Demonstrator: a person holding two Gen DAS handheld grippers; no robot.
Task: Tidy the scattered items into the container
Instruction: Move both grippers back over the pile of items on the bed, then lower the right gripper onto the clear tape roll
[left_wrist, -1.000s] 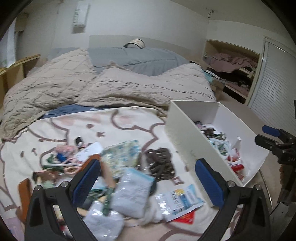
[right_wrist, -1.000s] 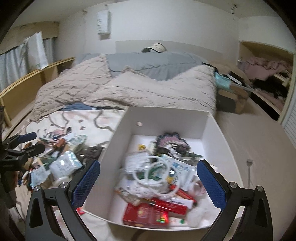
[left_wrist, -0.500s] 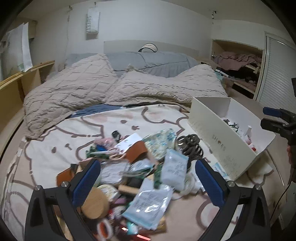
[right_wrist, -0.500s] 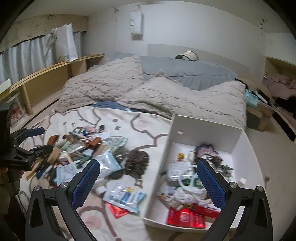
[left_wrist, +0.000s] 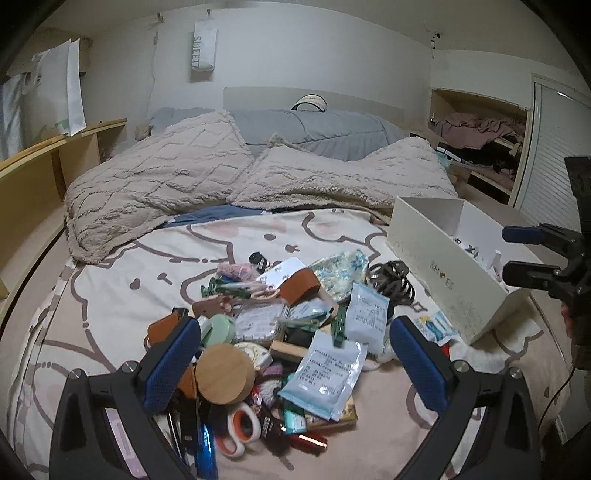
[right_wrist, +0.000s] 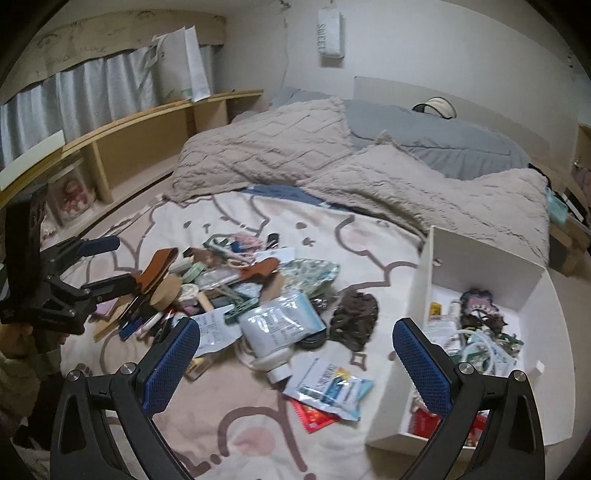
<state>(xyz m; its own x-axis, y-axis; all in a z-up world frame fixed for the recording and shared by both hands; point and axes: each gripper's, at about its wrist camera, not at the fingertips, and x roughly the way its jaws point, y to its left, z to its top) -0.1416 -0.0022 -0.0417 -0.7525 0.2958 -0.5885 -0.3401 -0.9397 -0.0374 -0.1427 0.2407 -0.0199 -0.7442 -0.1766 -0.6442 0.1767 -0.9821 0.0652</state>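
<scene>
Clutter (left_wrist: 288, 332) lies heaped on the bed (left_wrist: 122, 273) — left of the white container (right_wrist: 480, 258), which already holds some items. Left gripper (left_wrist: 295, 363) and right gripper (right_wrist: 295, 363) both hover wide apart, empty.

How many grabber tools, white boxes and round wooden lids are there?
Hand-held grippers: 2 (left hand-held gripper, right hand-held gripper)
White box: 1
Round wooden lid: 1
Total: 4

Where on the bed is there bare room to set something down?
Bare sheet lies between the beige blanket and the pile. A narrower strip runs between the hair clip and white box. The pile itself is crowded.
</scene>
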